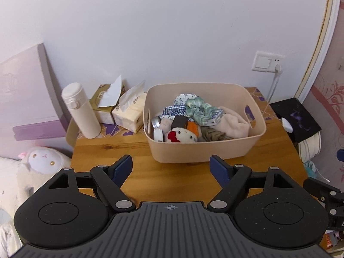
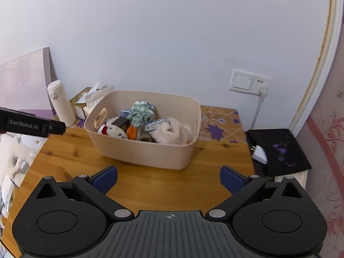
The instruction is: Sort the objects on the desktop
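Both grippers spread and holding nothing, short of the beige bin (image 1: pixel 206 148).
Wooden table (image 1: pixel 133 172) bare in front of bin; bin packed with plush toy (image 1: pixel 182 136), green scrunchie (image 1: pixel 196 107). Behind-left of bin: white bottle (image 1: pixel 80 109), tissue packs (image 1: pixel 129 114). Left gripper (image 1: pixel 171 167) and right gripper (image 2: pixel 168 177) near bin's front wall.

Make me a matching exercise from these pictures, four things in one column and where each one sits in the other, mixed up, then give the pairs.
Things
1. flask
2. plush toy
3. plug
4. tissue packs

Places
A. in the wall socket
B. inside the beige bin, at its near side
C. back left of the table, upright
D. between the flask and the bin

Pairs: 1-C, 2-B, 3-A, 4-D
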`<state>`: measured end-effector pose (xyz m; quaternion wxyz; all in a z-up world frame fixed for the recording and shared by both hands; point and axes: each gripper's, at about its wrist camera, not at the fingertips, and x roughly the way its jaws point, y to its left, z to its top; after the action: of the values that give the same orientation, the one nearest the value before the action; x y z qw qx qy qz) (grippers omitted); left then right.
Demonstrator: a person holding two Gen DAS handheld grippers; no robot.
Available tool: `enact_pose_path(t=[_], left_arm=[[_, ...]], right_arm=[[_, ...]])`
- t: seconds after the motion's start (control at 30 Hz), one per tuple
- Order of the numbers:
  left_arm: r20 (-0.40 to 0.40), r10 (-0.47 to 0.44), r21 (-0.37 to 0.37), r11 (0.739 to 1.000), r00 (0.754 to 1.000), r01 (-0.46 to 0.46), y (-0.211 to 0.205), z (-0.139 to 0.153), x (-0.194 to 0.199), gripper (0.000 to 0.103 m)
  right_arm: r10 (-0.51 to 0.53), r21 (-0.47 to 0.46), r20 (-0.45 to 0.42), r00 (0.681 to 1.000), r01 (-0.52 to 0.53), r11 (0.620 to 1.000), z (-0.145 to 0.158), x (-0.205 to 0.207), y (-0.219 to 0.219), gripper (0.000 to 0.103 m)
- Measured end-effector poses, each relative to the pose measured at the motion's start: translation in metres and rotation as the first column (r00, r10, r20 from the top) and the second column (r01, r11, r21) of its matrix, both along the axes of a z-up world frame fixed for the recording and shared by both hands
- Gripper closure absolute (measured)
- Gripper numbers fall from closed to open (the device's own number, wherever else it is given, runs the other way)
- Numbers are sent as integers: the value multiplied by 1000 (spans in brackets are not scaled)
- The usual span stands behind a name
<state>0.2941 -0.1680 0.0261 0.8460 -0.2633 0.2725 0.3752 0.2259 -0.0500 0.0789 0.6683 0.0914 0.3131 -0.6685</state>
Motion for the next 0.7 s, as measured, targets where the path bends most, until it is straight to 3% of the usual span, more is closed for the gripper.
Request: enact_pose_path(t=[0.2,0.43,0.7], left_arm=[[9,14,19,1000,1000,-14,-46,15,-20,23],[-7,28,38,999,1000,-28,-91,24,-41,23],[12,57,22,998,998,-57,-124,31,-76,23]], right_arm=[[9,-13,31,999,-8,1000,9,-8,49,0],[11,5,0,1000,-11,1000,16,-12,90,0],[-39,-34,-65,997,37,999,29,-14,133,0]])
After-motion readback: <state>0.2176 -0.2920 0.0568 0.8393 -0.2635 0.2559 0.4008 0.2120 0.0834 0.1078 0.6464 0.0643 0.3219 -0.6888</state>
